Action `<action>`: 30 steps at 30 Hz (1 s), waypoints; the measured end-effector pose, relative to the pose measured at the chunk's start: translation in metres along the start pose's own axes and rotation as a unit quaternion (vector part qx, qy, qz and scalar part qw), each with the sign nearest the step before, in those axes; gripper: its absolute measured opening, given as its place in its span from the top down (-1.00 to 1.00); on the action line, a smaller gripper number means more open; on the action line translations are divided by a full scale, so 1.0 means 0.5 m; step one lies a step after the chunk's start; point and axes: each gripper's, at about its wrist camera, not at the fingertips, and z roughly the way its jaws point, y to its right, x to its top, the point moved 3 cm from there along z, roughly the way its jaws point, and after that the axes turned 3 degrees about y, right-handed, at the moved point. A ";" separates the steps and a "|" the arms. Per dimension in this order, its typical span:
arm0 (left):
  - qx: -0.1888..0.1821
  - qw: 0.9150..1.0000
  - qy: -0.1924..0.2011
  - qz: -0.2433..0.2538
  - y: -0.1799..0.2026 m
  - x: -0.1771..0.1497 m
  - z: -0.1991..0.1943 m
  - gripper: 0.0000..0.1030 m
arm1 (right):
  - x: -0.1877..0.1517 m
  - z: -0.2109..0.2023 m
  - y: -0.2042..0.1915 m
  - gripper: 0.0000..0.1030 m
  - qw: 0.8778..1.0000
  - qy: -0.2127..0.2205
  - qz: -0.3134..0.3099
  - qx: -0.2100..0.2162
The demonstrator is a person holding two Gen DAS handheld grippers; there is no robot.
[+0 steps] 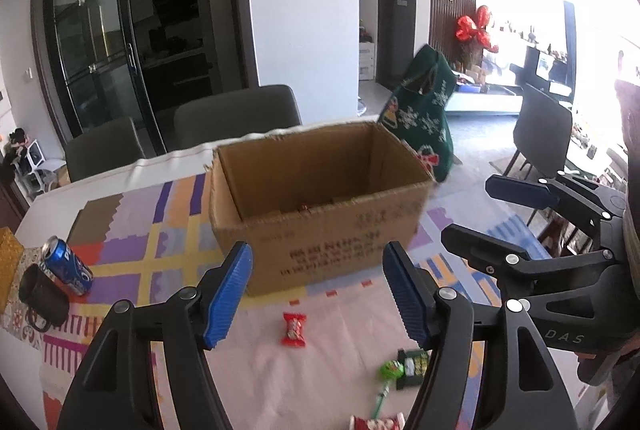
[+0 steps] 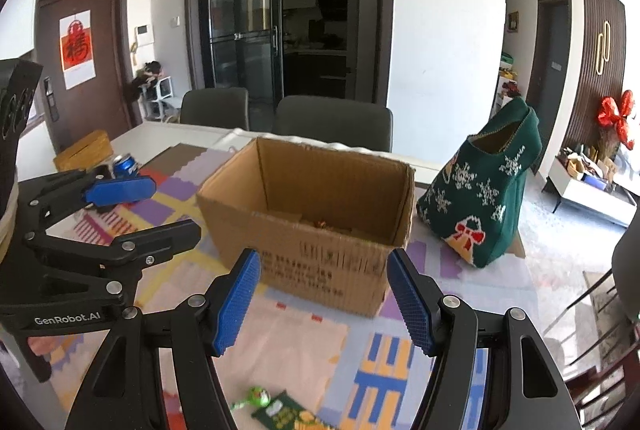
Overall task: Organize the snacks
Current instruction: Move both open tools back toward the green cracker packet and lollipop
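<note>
I hold my left gripper [image 1: 318, 294] above the near part of the table [image 1: 100, 182], its blue pads spread wide with nothing between them. My right gripper [image 2: 324, 300] is the same — jaws apart, empty, pointed at the box [image 2: 320, 230].

The box stands open-topped on the patterned cloth [image 1: 168, 230], past both grippers. Inside it, low on the floor, I can make out something small and reddish, too blurred to name.

The loose snacks lie on the cloth on my side of the box. A red candy [image 1: 294, 329] sits alone, near the box's front wall but apart from it. Closer to me are a green lollipop [image 1: 390, 370] and, just beside it, a dark green packet [image 1: 414, 366]. A red-and-white wrapper [image 1: 374, 424] shows at the bottom edge.

Left of the box a blue can [image 1: 68, 266] stands tilted, touching a black mug [image 1: 42, 296]. Right of the box a green bag [image 2: 484, 198] with snowflakes stands upright.
</note>
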 end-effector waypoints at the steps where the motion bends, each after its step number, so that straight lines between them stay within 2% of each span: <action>1: 0.000 1.000 -0.002 0.002 0.005 -0.005 -0.002 -0.30 | -0.006 -0.004 -0.002 -0.29 1.000 -0.002 -0.002 0.001; 8: -0.005 0.999 -0.027 0.017 0.037 -0.059 -0.004 -0.30 | -0.064 -0.017 -0.007 -0.29 0.999 -0.033 -0.017 0.002; 16: -0.019 0.996 -0.060 0.056 0.073 -0.117 0.014 -0.30 | -0.138 -0.012 -0.016 -0.29 0.996 -0.081 -0.034 0.011; 23: -0.040 0.990 -0.104 0.087 0.096 -0.177 0.046 -0.30 | -0.203 0.008 -0.026 -0.29 0.990 -0.131 -0.057 0.019; 30: -0.058 0.983 -0.144 0.098 0.100 -0.221 0.088 -0.30 | -0.261 0.044 -0.040 -0.29 0.977 -0.186 -0.099 0.033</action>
